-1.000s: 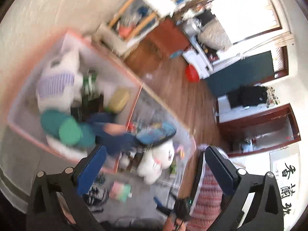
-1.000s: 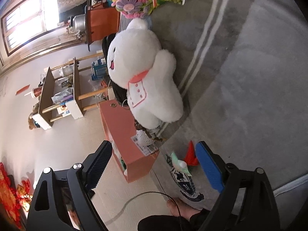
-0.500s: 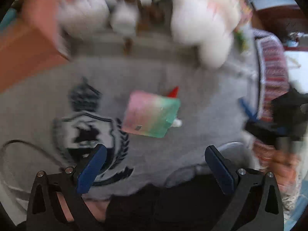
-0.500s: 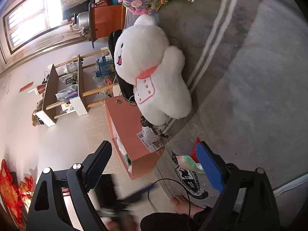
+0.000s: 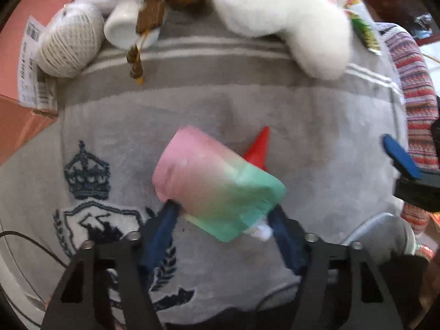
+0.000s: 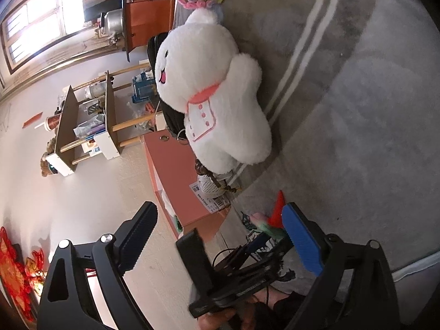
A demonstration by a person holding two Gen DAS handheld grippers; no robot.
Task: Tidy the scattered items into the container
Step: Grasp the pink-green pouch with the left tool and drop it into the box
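Pouch [image 5: 217, 183] between left gripper [image 5: 222, 217] fingers.

Surface: we see a grey rug [image 5: 316, 126] with crest print.
On it: white plush [image 5: 280, 11], yarn ball [image 5: 68, 41], red cone [image 5: 258, 148], pink-green pouch [image 5: 214, 181].

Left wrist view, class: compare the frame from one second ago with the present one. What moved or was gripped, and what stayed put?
The left tongs swung away from the pink storage box down to the grey rug, and their blue pads narrowed from wide open onto the pink-and-green gradient pouch; whether the grip is firm is unclear. The right tongs stayed open, and the white plush toy and red cone stayed put.
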